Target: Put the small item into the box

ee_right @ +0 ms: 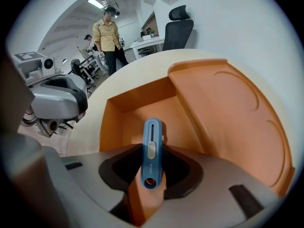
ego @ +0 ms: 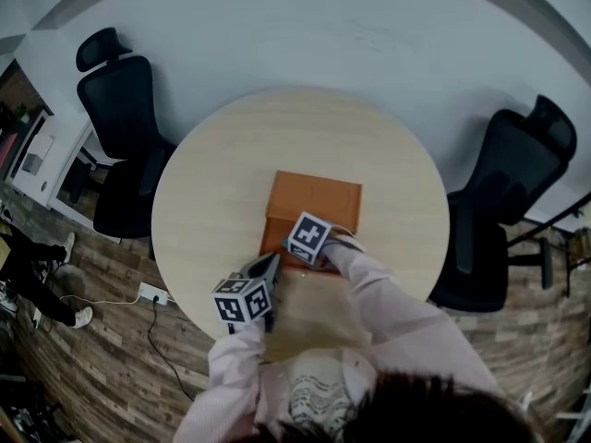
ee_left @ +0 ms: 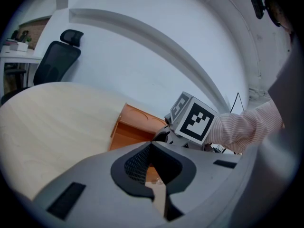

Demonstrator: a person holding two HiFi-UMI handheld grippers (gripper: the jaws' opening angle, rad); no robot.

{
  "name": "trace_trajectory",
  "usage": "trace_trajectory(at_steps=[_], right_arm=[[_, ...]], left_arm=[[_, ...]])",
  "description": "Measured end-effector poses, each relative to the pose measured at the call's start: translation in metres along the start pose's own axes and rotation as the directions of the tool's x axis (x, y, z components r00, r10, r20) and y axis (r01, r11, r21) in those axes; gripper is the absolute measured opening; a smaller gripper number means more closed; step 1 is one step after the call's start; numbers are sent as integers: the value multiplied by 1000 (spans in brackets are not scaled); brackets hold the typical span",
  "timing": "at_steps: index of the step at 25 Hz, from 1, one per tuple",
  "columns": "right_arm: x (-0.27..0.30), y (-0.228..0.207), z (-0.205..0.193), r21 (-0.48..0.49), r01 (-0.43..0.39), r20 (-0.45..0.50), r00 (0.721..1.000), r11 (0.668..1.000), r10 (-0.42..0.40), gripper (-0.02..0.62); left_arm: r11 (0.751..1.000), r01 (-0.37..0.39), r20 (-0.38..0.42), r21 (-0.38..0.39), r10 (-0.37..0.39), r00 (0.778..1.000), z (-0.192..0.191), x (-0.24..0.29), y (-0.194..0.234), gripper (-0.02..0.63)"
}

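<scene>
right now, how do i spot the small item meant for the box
On the round table sits an open orange box. Just above it, the right hand-held gripper holds a slim blue utility knife, the only blue thing there.

No words or numbers can be read. The blue cutter (ee_right: pixel 152 151) between the right gripper (ee_right: pixel 151 174) fingers (ee_right: pixel 118 167) bears tiny print, too small to make out; that gripper's cube (ego: pixel 307 238) carries black-and-white square markers

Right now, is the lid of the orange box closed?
No, the lid lies folded back beside the open orange box, whose inside is visible.
</scene>
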State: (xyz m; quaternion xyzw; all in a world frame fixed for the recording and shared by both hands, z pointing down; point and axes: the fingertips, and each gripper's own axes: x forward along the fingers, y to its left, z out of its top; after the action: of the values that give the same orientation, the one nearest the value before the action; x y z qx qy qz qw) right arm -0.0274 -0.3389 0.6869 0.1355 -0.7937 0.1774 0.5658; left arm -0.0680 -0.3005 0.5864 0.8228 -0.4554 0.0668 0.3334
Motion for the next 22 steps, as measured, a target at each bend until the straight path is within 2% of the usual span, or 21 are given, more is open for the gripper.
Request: trace_trajectory(at_steps=[13, 22], right_arm=[[5, -6, -1, 5, 57, -13, 998, 998, -57, 142], [6, -6, 0, 36, 64, 12, 998, 997, -65, 156]], left_arm=[[1000, 1, 5, -9, -1, 1000, -1, -3, 1, 11], [1000, -1, 6, -10, 1, 1000, -1, -4, 0, 11]])
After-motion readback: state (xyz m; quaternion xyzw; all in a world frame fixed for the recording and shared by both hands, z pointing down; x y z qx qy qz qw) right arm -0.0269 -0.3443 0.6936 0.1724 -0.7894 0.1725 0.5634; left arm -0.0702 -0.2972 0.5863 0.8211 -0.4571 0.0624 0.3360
